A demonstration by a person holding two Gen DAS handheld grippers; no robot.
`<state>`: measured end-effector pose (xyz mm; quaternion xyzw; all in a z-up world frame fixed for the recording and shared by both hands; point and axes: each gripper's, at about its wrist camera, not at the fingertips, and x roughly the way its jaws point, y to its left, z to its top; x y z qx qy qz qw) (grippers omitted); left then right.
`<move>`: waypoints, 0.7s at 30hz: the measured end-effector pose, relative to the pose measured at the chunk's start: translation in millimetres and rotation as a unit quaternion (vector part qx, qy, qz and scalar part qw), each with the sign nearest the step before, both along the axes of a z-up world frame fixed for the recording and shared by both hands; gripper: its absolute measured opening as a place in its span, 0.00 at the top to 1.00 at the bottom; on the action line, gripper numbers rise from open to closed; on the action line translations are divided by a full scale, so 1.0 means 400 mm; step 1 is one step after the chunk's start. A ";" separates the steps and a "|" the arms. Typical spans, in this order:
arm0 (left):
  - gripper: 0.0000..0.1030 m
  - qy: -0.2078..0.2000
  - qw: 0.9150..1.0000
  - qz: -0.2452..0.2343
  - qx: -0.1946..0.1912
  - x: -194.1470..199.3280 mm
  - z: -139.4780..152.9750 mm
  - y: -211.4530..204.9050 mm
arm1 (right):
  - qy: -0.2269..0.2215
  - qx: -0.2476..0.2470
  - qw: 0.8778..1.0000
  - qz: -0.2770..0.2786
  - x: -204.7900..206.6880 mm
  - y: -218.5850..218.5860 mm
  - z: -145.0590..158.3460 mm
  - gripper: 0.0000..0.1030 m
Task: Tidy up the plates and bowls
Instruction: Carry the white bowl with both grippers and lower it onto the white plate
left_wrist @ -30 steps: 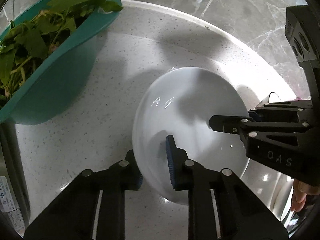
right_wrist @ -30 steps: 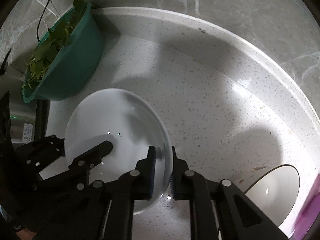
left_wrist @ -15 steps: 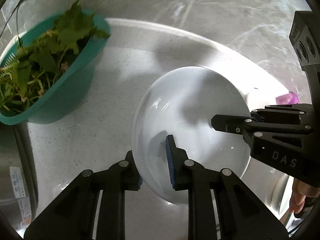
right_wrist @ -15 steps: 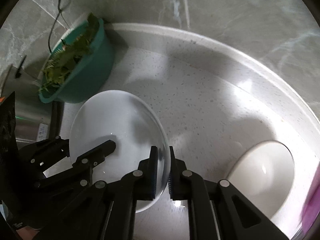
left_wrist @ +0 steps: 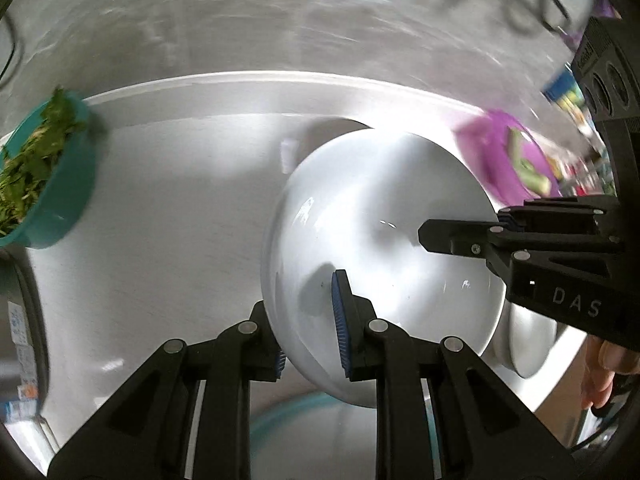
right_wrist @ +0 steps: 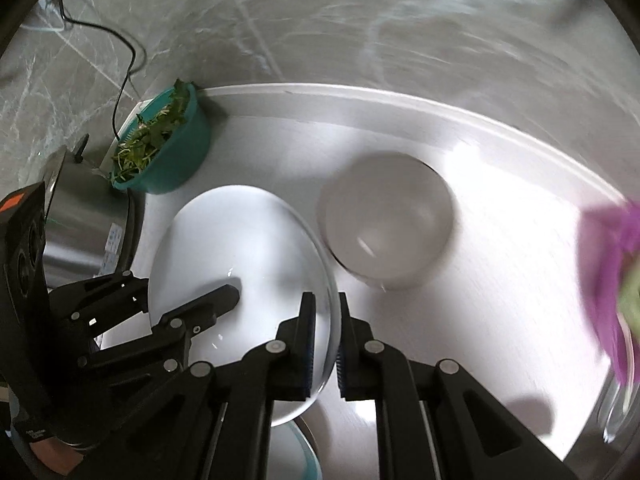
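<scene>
Pointing steeply down, both grippers — left (left_wrist: 310,316), right (right_wrist: 324,336) — clamp one white bowl (left_wrist: 376,240).

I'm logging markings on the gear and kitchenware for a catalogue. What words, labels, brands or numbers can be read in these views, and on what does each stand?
"DAS": raised on the black body of the right gripper, seen in the left wrist view.
Sticker on the steel pot: print too small to read.
Lettering on the black camera block at the upper right of the left wrist view: blurred, unreadable.
White bowl: no markings.
</scene>
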<state>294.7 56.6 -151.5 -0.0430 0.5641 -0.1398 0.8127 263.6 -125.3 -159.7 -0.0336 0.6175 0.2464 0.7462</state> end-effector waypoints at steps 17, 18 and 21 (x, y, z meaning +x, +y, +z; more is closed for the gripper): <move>0.83 0.056 0.990 -0.126 -0.001 -0.276 -0.020 -0.667 | 0.039 0.012 0.993 -0.108 -0.236 -0.660 -0.033 0.90; 0.83 0.058 0.990 -0.129 0.001 -0.279 -0.030 -0.687 | 0.043 0.012 0.993 -0.112 -0.244 -0.680 -0.043 0.90; 0.83 0.067 0.989 -0.130 0.007 -0.303 -0.069 -0.734 | 0.055 0.013 0.991 -0.120 -0.259 -0.723 -0.079 0.89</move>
